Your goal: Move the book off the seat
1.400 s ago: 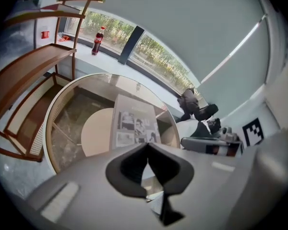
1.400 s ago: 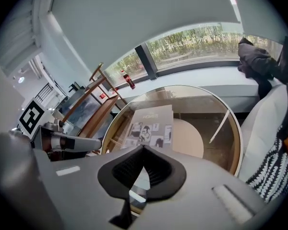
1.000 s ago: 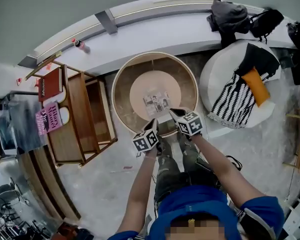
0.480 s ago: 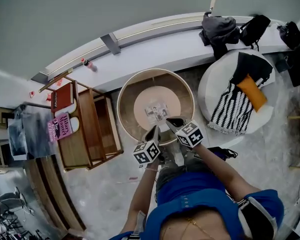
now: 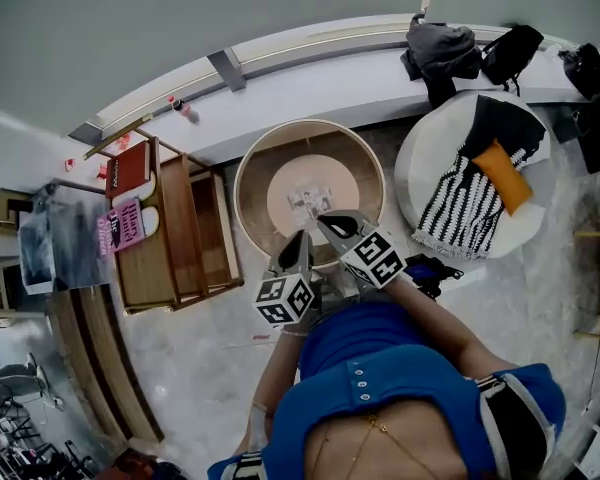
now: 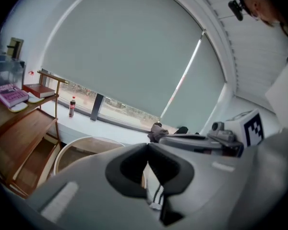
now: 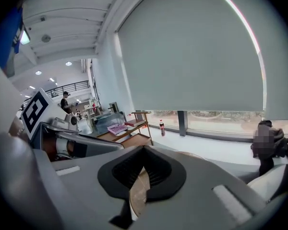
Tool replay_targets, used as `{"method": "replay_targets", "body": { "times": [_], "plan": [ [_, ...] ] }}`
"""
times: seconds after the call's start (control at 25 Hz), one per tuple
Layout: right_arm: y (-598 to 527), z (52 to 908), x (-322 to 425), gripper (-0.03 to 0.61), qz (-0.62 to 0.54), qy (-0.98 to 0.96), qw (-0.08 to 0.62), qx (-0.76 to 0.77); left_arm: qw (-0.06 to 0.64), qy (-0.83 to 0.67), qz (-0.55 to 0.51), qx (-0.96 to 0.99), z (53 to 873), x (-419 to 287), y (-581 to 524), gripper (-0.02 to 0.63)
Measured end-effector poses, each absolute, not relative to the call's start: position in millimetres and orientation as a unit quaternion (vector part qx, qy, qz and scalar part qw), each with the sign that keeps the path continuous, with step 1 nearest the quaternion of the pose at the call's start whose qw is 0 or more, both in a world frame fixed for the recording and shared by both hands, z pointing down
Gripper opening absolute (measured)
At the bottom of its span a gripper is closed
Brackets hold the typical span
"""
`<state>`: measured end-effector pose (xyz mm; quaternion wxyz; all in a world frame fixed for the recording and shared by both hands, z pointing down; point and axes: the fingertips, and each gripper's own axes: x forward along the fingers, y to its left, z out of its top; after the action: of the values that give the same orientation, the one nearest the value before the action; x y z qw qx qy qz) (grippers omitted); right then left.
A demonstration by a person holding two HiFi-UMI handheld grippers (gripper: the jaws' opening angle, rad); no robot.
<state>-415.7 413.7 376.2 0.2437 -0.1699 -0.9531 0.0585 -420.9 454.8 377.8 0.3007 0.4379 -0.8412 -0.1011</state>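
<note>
Left gripper [image 5: 300,245] and right gripper [image 5: 330,221] closed, empty; thin square book [image 5: 313,204] flat on round wooden seat [image 5: 285,186].

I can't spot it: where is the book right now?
In the head view, the book lies mid-frame on the round seat, just beyond the left tool and right tool, with the wooden shelf to its left.

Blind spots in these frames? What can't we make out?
- Cover of small printed book on round beige seat: too small to read in head view; hidden in the gripper views behind left gripper and right gripper.
- Title of pink book on wooden shelf: too small, head view.
- Patch of grey floor beneath the person: head view, blue shirt covers it.
</note>
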Motion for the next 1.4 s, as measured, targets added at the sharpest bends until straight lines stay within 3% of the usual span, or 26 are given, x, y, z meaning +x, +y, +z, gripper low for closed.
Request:
{"method": "replay_targets", "body": {
  "times": [0.56,1.4],
  "plan": [
    [427.4,289.6,-404.3,0.000,0.012,-0.970,0.140,-0.199,0.200,-0.863,-0.107,0.452,298.1,-413.2,458.4,0.002],
    [426.2,278.2,-401.9,-0.002,0.017,-0.971,0.135,-0.198,0.177,-0.865,-0.112,0.457,279.2,-408.3,456.7,0.002]
  ]
}}
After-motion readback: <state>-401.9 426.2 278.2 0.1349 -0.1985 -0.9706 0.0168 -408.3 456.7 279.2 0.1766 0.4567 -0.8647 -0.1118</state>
